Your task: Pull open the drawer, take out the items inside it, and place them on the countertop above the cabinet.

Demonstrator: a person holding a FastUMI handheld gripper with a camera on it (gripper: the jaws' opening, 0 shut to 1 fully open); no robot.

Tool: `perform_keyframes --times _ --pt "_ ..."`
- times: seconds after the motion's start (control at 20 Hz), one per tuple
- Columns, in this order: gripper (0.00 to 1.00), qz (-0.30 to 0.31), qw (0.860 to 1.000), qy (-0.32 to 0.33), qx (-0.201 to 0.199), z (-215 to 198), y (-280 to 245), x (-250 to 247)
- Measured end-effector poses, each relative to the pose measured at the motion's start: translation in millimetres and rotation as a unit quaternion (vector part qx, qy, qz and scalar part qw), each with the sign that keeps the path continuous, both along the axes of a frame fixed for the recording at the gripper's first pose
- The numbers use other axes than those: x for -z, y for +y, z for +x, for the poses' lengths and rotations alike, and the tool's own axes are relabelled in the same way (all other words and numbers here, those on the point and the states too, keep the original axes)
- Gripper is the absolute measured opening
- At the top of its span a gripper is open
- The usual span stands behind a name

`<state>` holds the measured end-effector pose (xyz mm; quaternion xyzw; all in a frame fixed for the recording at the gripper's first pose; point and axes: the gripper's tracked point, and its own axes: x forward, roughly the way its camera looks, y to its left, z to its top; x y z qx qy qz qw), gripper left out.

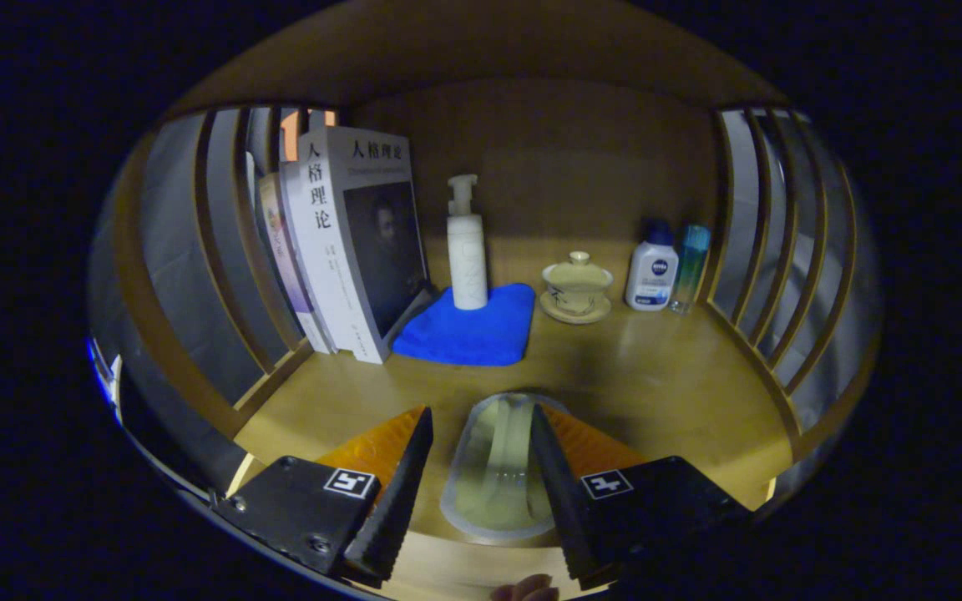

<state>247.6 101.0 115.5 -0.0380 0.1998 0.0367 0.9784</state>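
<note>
While the gripper (481,467) hovers over the countertop (656,367), its fingers stand apart around a pale packet (493,476), neither visibly pressing it. Should it slide forward, it risks nudging the blue cloth (468,330) and pump bottle (467,246).

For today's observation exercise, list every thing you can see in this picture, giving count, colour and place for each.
Books: about three, pale covers, upright at the left slats.
Cloth: one, blue, folded beside the books.
Pump bottle: one, white, on the cloth.
Lidded cup: one, cream, on a saucer.
Lotion bottle: one, white with a dark cap, near the right slats.
Slim bottle: one, teal, beside it.
Clear packet: one, transparent, between the fingers.
Countertop: one, wooden.
Gripper: one, fingers either side of the packet.
</note>
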Motion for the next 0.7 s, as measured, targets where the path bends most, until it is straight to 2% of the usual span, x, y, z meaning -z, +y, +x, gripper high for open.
perform_keyframes --times 0.2,0.4,0.6,0.7 --pt "0.76 -0.020 0.999 -0.037 0.000 -19 -3 -12" --pt "0.76 -0.031 0.996 -0.078 -0.016 -65 1 -10" --pt "0.99 -0.037 0.992 -0.118 -0.029 -114 3 -4" --pt "1.00 -0.021 0.991 -0.127 -0.031 -133 3 -3"
